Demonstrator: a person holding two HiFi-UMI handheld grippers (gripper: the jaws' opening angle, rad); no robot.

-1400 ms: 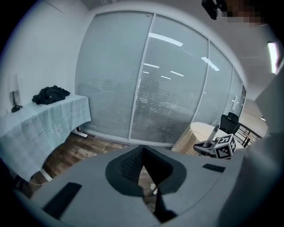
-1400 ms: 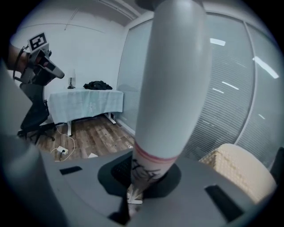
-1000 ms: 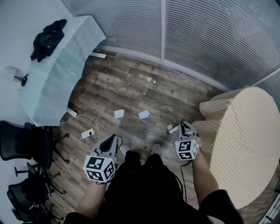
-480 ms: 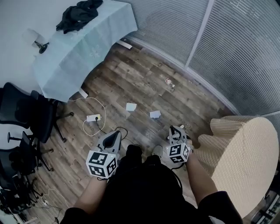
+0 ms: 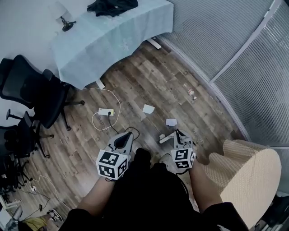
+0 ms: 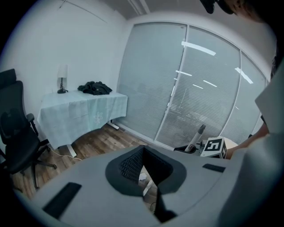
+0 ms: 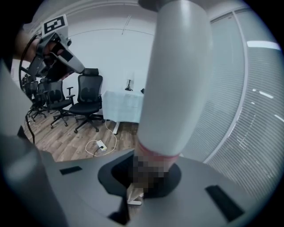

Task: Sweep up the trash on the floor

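Since only the right gripper (image 5: 179, 135) has fingers clenched on the white handle (image 7: 177, 80), the left gripper (image 5: 124, 140) pinched together empty, a sweep may twist it loose; paper scraps (image 5: 148, 108) lie on the floor (image 5: 149, 76) ahead, near a snag-prone corded power strip (image 5: 106, 111).

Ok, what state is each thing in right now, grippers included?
Left gripper: shut, empty.
Right gripper: shut on white handle.
Nearer paper scrap: on the floor, unswept.
Farther paper scrap: on the floor, unswept.
Small crumpled litter: on the floor, unswept.
Power strip: lying on the floor.
Dark garment: heaped on the table.
Blinds: closed.
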